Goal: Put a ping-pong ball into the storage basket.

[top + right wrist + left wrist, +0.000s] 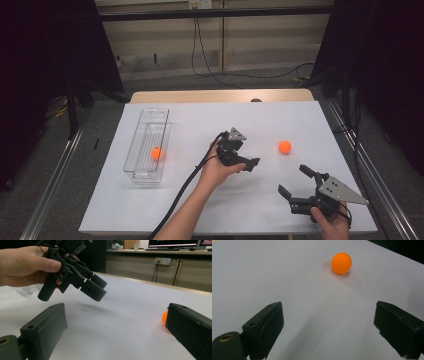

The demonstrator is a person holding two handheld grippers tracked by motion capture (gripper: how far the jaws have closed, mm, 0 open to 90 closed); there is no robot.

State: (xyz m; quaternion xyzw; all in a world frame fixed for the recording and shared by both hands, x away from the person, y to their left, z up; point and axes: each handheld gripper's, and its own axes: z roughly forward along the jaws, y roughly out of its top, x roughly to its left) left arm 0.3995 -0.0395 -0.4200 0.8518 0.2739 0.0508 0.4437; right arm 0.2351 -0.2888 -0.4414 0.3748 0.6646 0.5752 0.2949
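An orange ball [285, 146] lies on the white table sheet [200, 200], right of centre. My left gripper [248, 154] hovers mid-table in a hand, a little left of that ball and apart from it. In the left gripper view the ball [341, 263] sits ahead, beyond the wide-open, empty left gripper [329, 306]. My right gripper [292, 179] rests near the front right, open and empty. In the right gripper view the right gripper [115, 308] stands wide, the ball [164, 317] peeks out behind its right jaw, and the left gripper [101, 290] hangs above the sheet.
A clear plastic tray [145, 120] stands at the left of the sheet with a second orange ball [156, 153] inside it; a corner of the tray [31, 289] shows under the hand. A black cable [185, 185] trails from the left gripper toward the front edge.
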